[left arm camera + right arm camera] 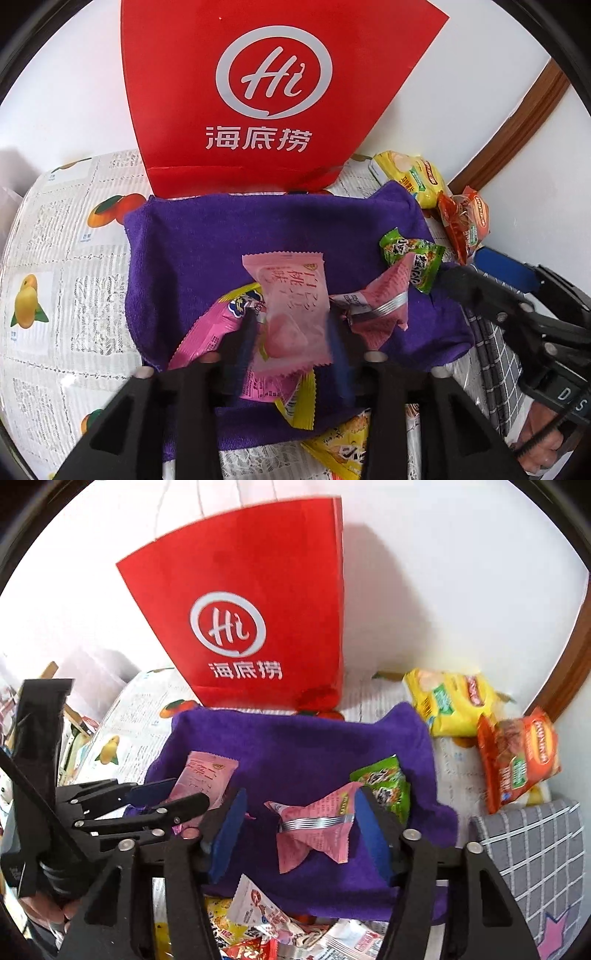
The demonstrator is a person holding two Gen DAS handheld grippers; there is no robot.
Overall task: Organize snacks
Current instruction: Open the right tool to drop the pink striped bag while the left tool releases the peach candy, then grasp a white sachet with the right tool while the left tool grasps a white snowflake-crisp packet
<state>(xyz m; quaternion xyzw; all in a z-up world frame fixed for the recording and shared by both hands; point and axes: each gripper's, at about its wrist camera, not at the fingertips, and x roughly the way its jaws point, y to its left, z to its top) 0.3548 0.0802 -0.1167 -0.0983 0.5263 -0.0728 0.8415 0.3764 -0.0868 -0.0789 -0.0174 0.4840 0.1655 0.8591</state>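
Note:
A purple towel [229, 236] [295, 746] lies before a red paper bag [273, 88] [255, 620]. My left gripper [291, 325] is shut on a pale pink snack packet [291, 302], which also shows in the right wrist view [203, 779]. My right gripper [299, 827] is open around a crumpled pink packet [314, 827] [380, 302] on the towel. A green packet [413, 258] [388, 782] lies beside it. A pink and yellow packet [214, 328] lies under the left fingers.
A yellow chip bag [410, 177] [450, 701] and an orange-red chip bag [465, 221] [517, 753] lie right of the towel. Several loose packets [266, 923] lie near the front. A grey checked cloth [532, 849] is at the right. The fruit-print tablecloth [66, 266] covers the table.

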